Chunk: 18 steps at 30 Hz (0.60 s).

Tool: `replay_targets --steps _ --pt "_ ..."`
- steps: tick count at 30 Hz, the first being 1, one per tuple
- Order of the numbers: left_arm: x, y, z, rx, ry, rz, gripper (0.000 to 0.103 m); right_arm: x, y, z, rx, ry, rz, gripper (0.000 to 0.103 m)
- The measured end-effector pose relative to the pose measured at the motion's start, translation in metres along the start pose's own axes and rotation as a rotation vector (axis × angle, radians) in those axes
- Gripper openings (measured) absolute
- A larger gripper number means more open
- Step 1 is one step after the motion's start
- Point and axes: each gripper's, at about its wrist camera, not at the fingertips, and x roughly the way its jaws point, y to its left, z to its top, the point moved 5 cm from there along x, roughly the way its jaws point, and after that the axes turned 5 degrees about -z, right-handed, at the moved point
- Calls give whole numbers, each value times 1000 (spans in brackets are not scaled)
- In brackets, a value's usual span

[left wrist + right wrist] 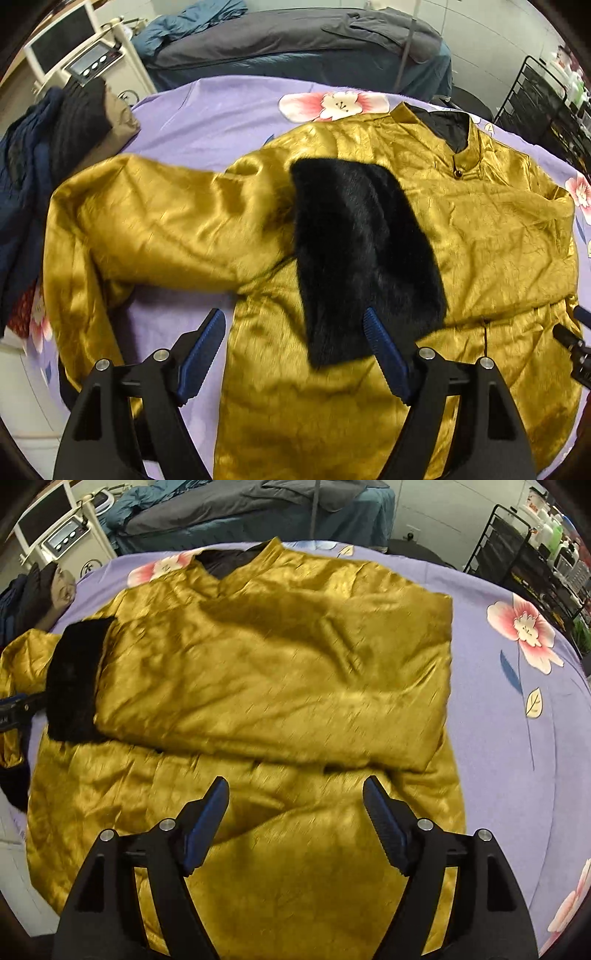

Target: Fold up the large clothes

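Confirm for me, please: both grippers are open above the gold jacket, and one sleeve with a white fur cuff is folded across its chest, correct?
Not quite: the fur cuff is black, not white, as the left wrist view shows. The rest stands: the left gripper and right gripper are open above the gold jacket, one sleeve folded across its chest.

a shiny mustard-gold jacket [498,236] lies flat on the lilac floral bedsheet [221,107], collar away, one sleeve [280,686] folded across the chest, its black fur cuff [362,251] on top.

Glossy, crinkled gold satin jacket [498,240] with matt black fur cuff [362,251]; soft, matt lilac floral bedsheet [517,775]; ribbed blue gripper pads [207,354].
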Motion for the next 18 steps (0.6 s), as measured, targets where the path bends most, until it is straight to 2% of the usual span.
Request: replay_targets --steps 6,13,18 --pt "-8 17 -35 -44 21 17 75 -6 22 -24 -9 52 68 75" --pt "-21 43 -85 -125 28 65 75 -12 53 -52 -85 76 116 75" --pt "-28 76 -118 -199 20 147 75 -9 65 -61 -130 98 112 75"
